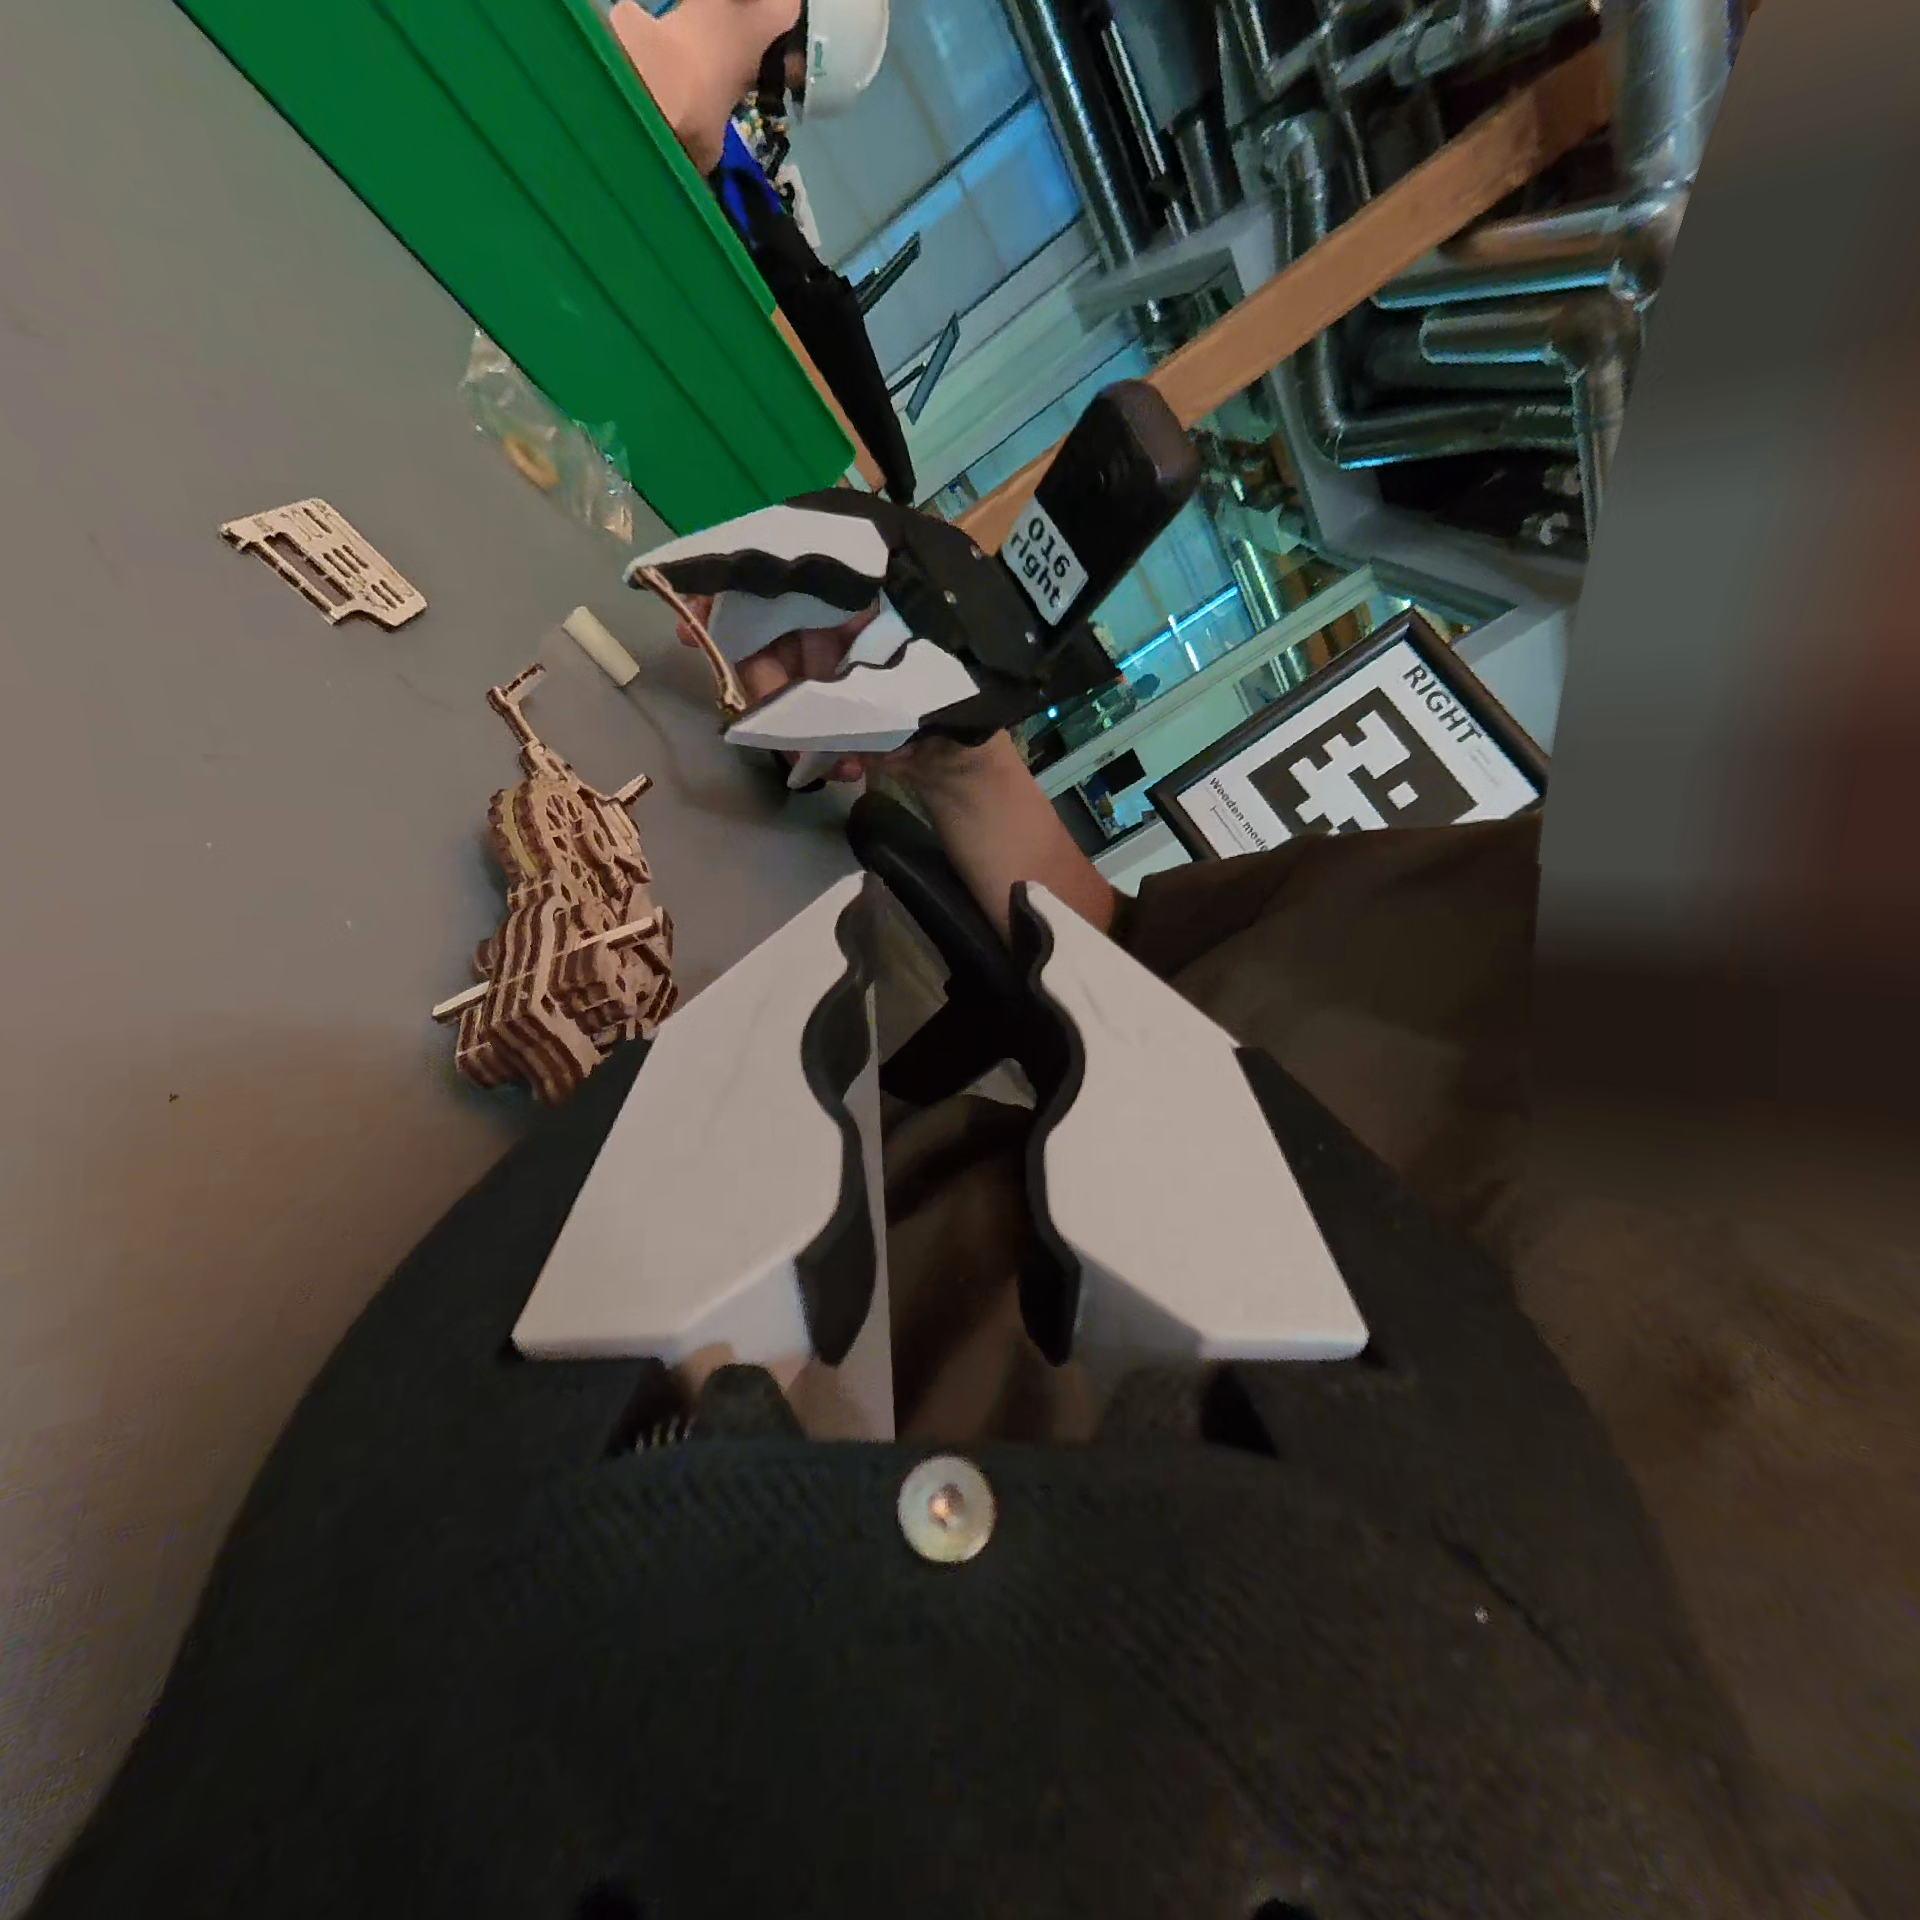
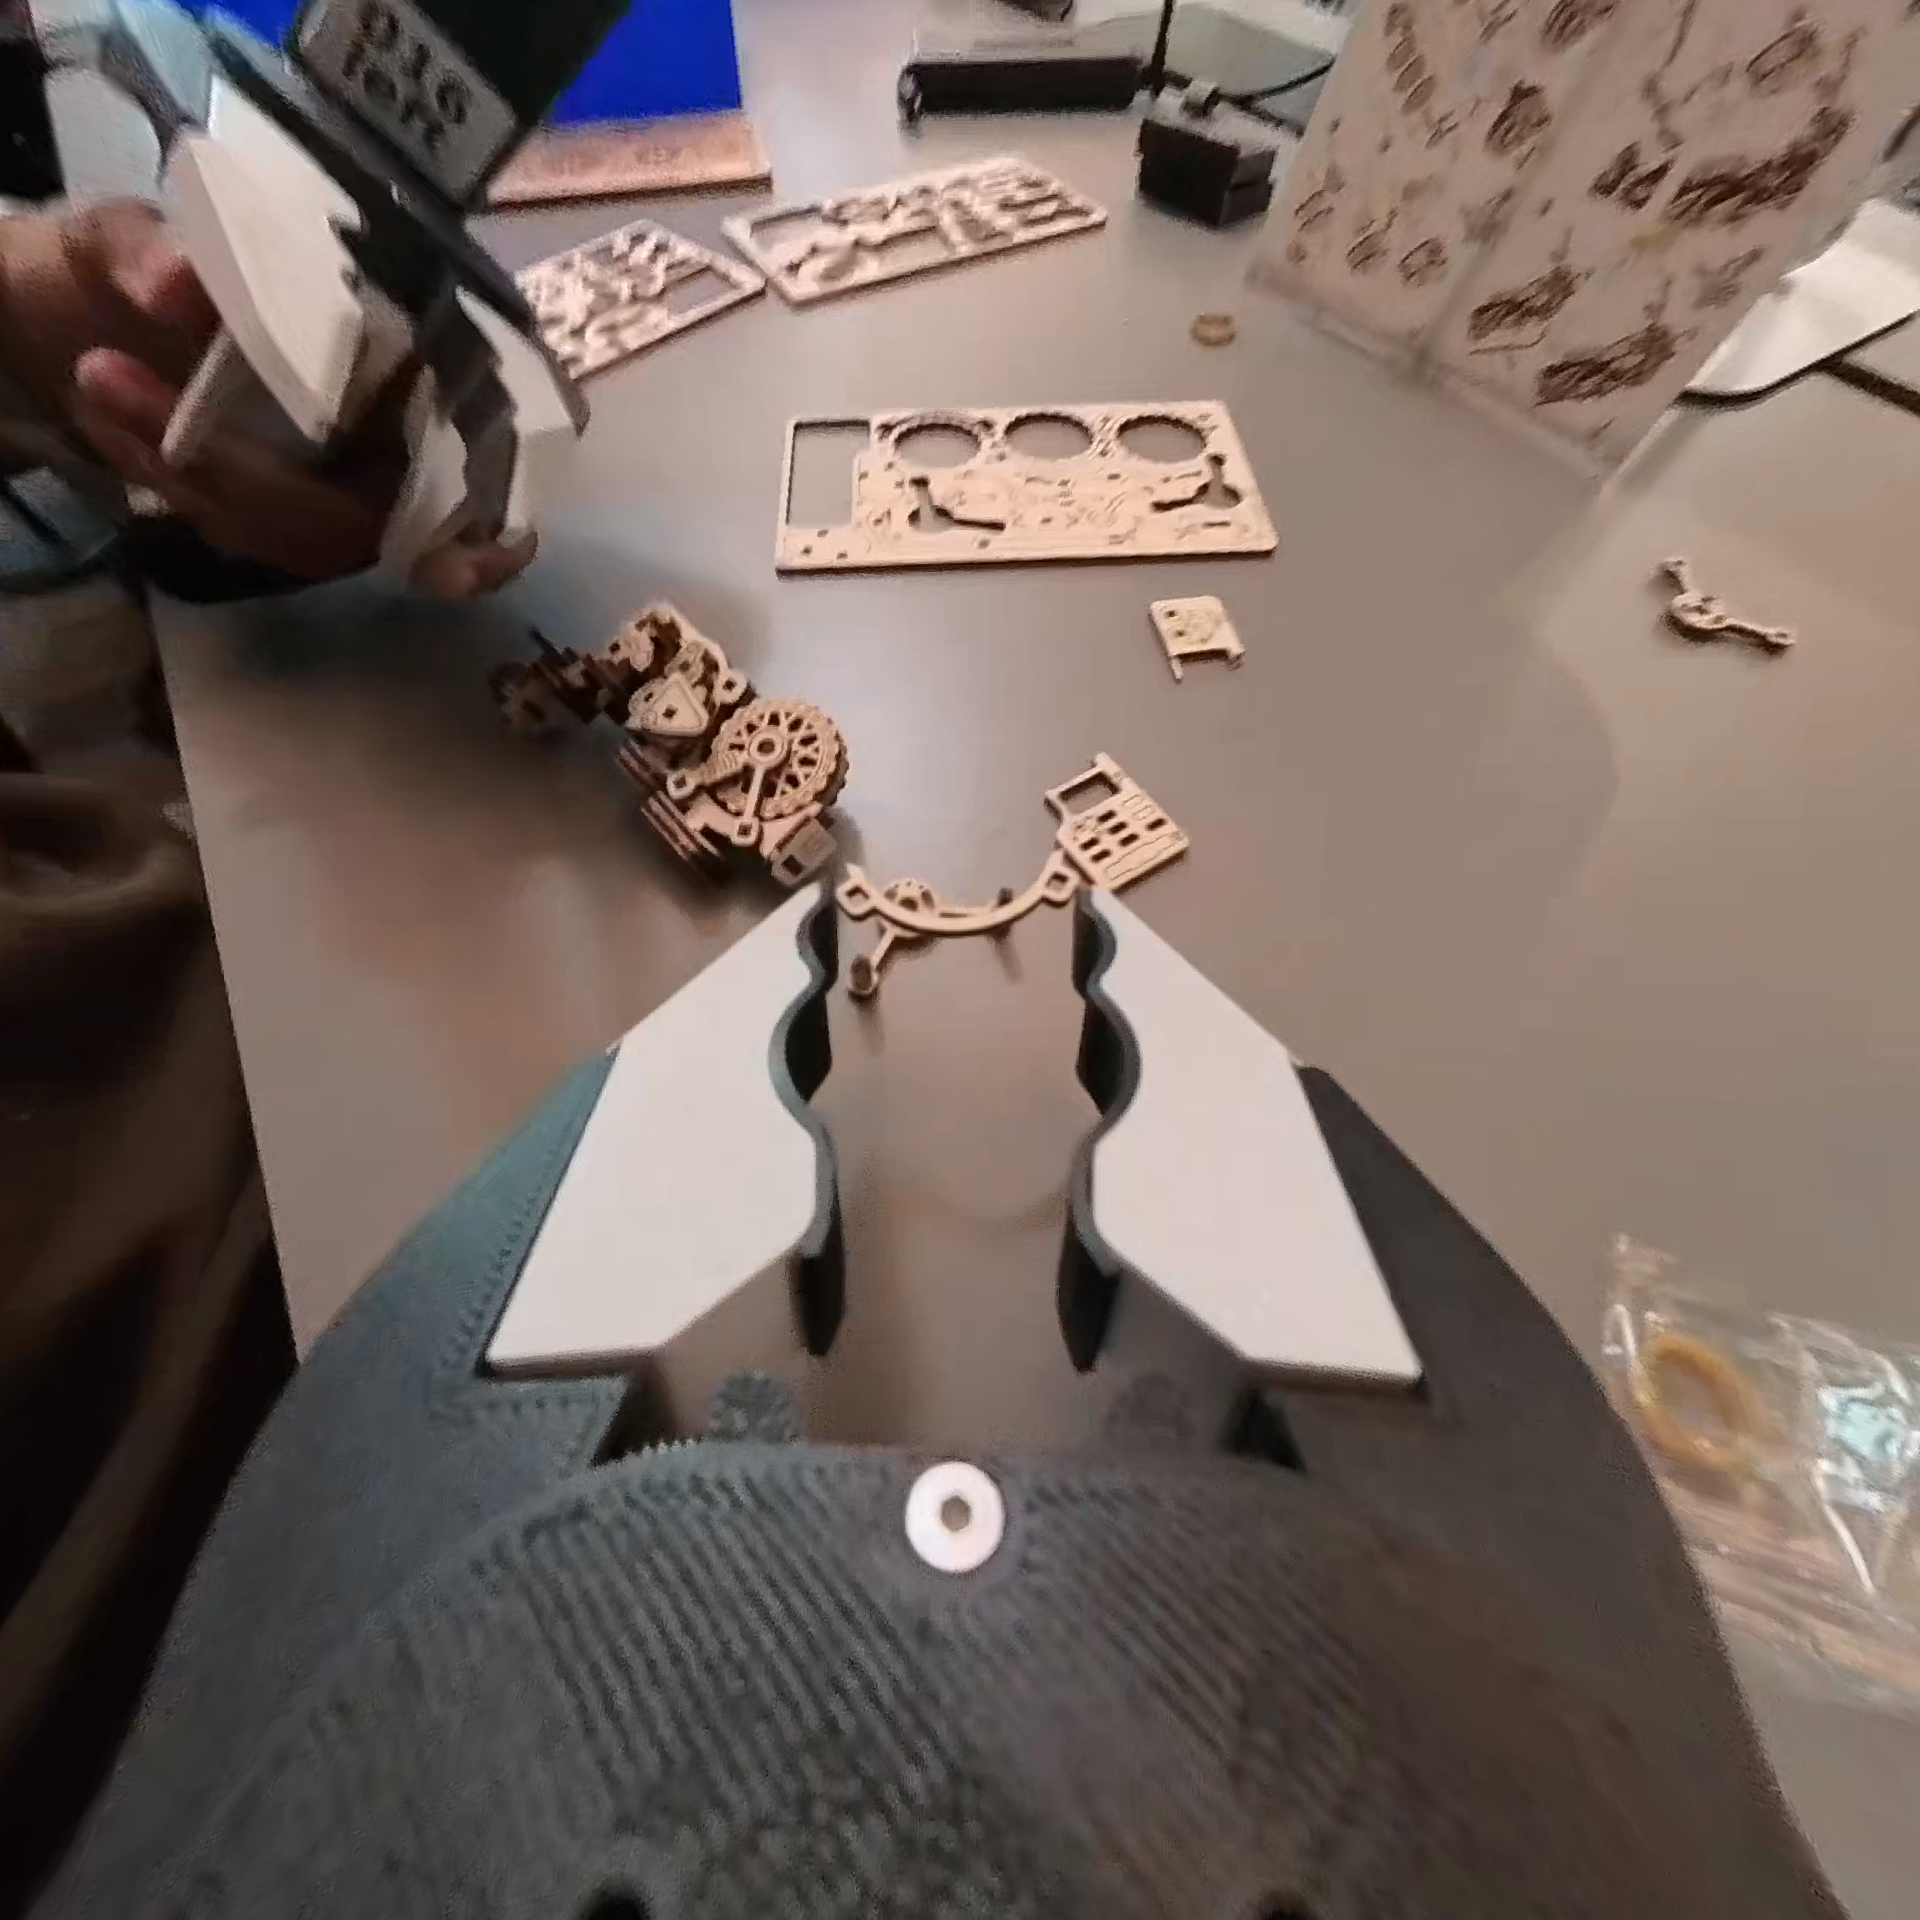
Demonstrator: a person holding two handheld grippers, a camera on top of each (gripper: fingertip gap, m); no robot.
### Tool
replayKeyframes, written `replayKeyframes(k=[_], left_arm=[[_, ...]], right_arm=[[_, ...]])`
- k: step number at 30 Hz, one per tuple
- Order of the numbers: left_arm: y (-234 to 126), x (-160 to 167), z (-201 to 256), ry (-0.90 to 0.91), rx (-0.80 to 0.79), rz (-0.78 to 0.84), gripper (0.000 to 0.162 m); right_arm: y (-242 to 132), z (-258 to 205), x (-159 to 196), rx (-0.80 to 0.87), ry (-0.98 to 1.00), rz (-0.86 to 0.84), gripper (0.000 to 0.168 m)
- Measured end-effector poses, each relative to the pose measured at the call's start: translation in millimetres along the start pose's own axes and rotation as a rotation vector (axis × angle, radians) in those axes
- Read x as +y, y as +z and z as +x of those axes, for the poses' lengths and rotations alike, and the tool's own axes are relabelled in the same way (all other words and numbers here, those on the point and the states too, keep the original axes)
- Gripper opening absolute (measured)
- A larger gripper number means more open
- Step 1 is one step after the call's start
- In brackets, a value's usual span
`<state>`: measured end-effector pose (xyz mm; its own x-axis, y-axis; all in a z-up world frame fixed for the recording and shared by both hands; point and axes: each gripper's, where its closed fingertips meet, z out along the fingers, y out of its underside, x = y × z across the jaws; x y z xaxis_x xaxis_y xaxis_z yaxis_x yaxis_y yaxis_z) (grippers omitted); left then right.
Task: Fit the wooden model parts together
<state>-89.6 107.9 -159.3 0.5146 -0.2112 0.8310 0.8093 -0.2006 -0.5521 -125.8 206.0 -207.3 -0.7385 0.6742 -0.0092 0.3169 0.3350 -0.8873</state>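
Right wrist view: curved wooden part (image 2: 951, 914) spans right tool's (image 2: 954, 914) fingertips.

The clear plastic bag with a tan ring (image 2: 1766, 1423) gets cut off at the right edge. The left gripper (image 2: 343, 312), far left, is smeared by blur. The pale printed sheet (image 2: 1558, 208) is unreadable.
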Motion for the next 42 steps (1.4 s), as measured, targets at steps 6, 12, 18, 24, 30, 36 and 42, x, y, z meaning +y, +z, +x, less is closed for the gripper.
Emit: replayKeyframes(k=[6,12,18,24,30,36,42], left_arm=[[4,5,-2,0.031,-0.015,-0.035,0.019],[5,4,-1,0.016,0.0,-0.032,0.017],[6,5,-4,0.015,-0.004,-0.045,0.017],[7,4,-5,0.004,0.002,-0.042,0.017],[9,7,-5,0.014,-0.004,-0.054,0.017],[9,7,-4,0.013,-0.001,-0.054,0.017],[8,7,-5,0.019,-0.005,-0.058,0.017]], right_arm=[[15,-11,9,-0.074,-0.083,-0.092,0.045],[17,-8,14,-0.111,-0.137,-0.126,0.045],[19,-11,16,-0.153,-0.132,-0.14,0.045],[23,-12,17,-0.166,-0.152,-0.157,0.045],[23,-11,17,-0.18,-0.142,-0.162,0.045],[23,-11,17,-0.181,-0.136,-0.165,0.045],[24,-12,18,-0.178,-0.147,-0.167,0.045]])
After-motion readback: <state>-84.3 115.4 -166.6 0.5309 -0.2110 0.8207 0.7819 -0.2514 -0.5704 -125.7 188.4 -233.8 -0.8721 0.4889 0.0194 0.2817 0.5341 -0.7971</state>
